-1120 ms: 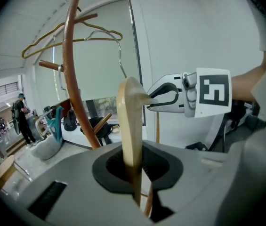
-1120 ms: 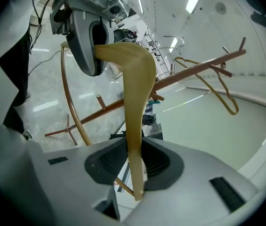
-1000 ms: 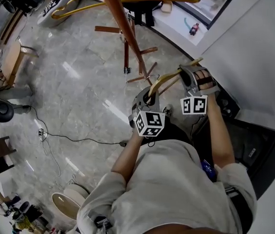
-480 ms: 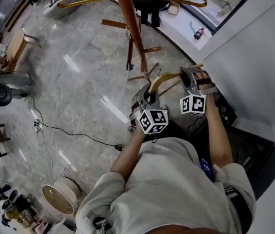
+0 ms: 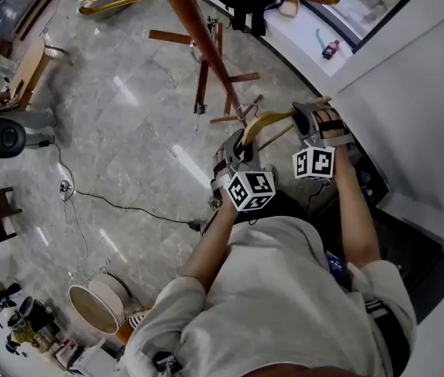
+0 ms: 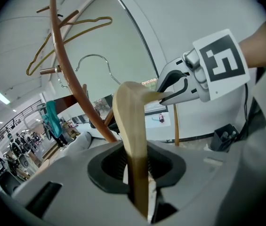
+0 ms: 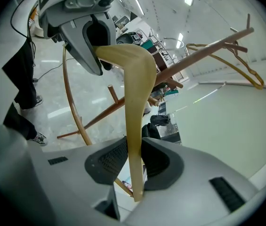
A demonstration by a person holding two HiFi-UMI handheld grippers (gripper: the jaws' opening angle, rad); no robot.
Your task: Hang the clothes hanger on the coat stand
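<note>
Beside the coat stand [image 5: 194, 34], the clothes hanger [image 5: 273, 121] is held in the air, one end clamped in the left gripper's [image 6: 136, 171] jaws, the other in the right gripper's [image 7: 133, 161]. Dark items are kept in a black crate [image 6: 224, 136].

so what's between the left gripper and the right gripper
The wooden hanger bridges that stretch: the left gripper clamps one arm in its jaws, the right gripper the other. The head view shows this.
</note>
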